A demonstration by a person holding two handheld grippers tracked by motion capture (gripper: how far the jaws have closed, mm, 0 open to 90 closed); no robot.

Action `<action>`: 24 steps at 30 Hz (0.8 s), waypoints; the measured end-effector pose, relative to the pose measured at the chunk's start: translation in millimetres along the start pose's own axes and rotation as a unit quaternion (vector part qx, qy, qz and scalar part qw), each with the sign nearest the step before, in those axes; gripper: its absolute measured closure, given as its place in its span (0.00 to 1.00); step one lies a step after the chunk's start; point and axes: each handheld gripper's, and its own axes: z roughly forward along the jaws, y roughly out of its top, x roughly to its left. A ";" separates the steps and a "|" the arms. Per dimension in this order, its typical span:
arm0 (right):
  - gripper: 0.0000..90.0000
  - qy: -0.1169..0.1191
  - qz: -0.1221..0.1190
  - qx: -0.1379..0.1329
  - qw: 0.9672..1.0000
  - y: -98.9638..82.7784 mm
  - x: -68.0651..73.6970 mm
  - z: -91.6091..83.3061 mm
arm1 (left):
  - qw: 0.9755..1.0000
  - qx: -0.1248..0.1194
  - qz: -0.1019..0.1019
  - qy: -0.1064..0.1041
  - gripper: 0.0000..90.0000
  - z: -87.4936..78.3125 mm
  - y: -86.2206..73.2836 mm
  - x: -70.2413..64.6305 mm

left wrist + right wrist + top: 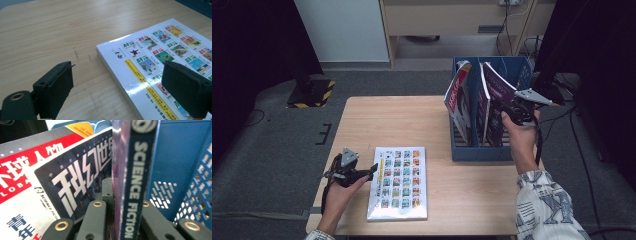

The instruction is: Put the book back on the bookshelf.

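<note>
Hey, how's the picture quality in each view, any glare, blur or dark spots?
High view: even light on the table, dark surroundings. Left gripper view: white glare on the flat magazine, near jaws soft. Right gripper view: the gripped magazine spine and foreground jaws blurred, too close.

Your right gripper point(125, 202) is clamped on the spine of the Science Fiction magazine point(136, 182). A dark-covered magazine point(75, 185) leans just beside it, inside the blue file box point(175, 165).

Hidden and cut-off parts

The Science Fiction magazine point(135, 182) ran off the right gripper view's top and bottom, hiding the fingers behind its spine; the magazine file point(482, 150) hid the magazines' lower halves; the stamp-sheet book point(160, 65) was cropped.
</note>
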 end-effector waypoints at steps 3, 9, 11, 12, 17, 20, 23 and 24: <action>0.93 0.013 0.000 -0.002 1.000 -0.8 1.6 0.7 | 1.000 0.000 0.001 0.000 0.11 0.0 0.1 -0.3; 0.93 0.024 -0.002 0.001 1.000 -1.3 3.7 2.0 | 1.000 0.000 0.001 0.000 0.11 0.4 0.1 -0.7; 0.93 0.025 -0.002 0.001 1.000 -1.4 3.6 2.0 | 1.000 0.000 0.001 0.000 0.11 0.3 0.1 -0.5; 0.93 0.024 -0.002 0.001 1.000 -1.5 3.6 2.0 | 1.000 0.000 0.001 0.000 0.11 0.3 0.1 -0.4; 0.94 0.019 -0.003 -0.001 1.000 -1.2 3.8 2.2 | 1.000 0.000 0.001 0.000 0.11 0.7 0.0 -0.6; 0.94 0.011 -0.005 -0.006 1.000 -0.8 4.4 2.3 | 1.000 0.001 0.001 0.000 0.11 0.9 0.1 -0.9; 0.94 0.004 -0.006 -0.015 1.000 0.1 4.6 2.3 | 1.000 0.001 0.001 0.000 0.11 0.9 0.0 -0.8; 0.94 0.001 -0.005 -0.020 1.000 0.9 4.7 1.7 | 1.000 0.001 0.001 0.000 0.11 0.9 0.0 -0.7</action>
